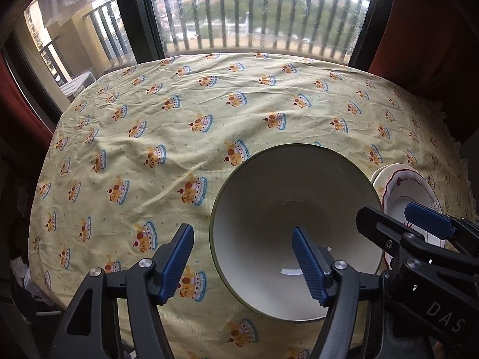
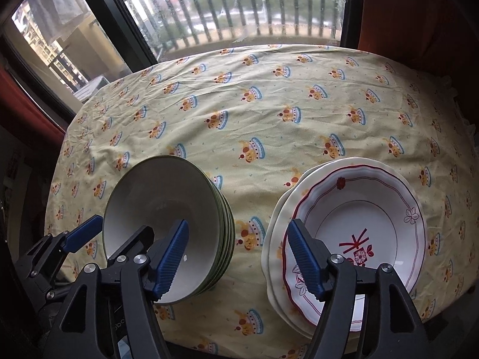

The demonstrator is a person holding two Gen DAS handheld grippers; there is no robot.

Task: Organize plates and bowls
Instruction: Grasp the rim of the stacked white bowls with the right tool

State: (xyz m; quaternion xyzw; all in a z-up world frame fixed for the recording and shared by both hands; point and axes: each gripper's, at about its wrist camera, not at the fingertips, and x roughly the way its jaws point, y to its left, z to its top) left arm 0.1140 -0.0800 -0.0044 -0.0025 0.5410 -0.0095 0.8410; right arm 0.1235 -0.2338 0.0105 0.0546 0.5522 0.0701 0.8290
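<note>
Blue-padded, your left tool straddles the bowls' rim, your right tool the plates' edge — both angled steeply down, jaws apart, gripping nothing.

The tablecloth is pale yellow, printed with orange-and-blue cakes. The stacked bowls are white inside with green rims. The top plate is white with a wavy red rim line and red flower motifs. The tongs' pads are ribbed blue on black arms.

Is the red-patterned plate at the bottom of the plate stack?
No: the red-patterned plate lies on top, with cream plates beneath it.
</note>
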